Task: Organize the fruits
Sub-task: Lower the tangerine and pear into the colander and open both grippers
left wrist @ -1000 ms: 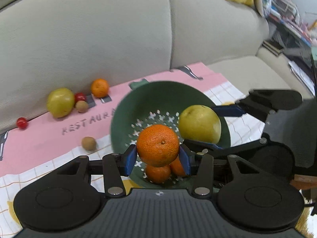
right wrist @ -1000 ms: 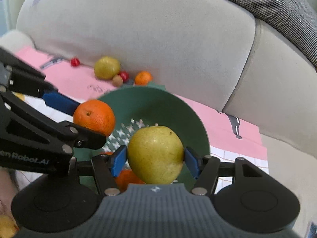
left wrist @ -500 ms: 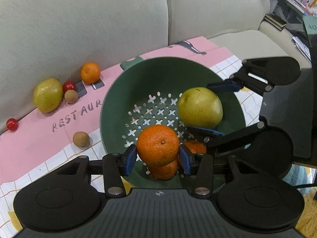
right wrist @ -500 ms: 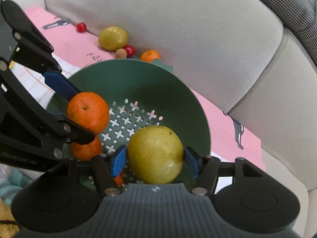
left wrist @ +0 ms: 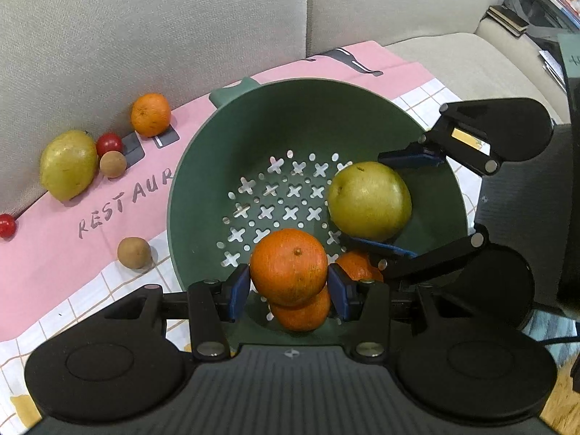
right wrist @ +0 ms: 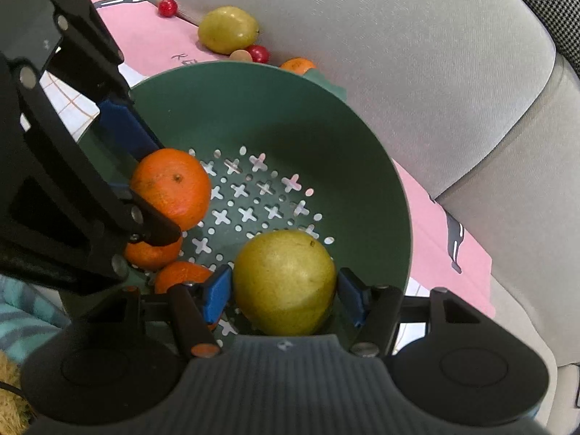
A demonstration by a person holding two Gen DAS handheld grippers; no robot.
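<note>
My left camera looks steeply down along its gripper into the green colander, close up, facing the sofa back. My right camera does likewise from the opposite side of the rim. Both views share the colander's holed floor, the fruit by the sofa, and each other's gripper.

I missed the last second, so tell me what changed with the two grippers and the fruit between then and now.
Both grippers came down toward the green colander: the left gripper with its orange, the right gripper with its yellow-green pear. Both fruits now hang low inside the bowl. Nothing was released. The two oranges in the bowl and the loose fruit by the sofa stayed put.
</note>
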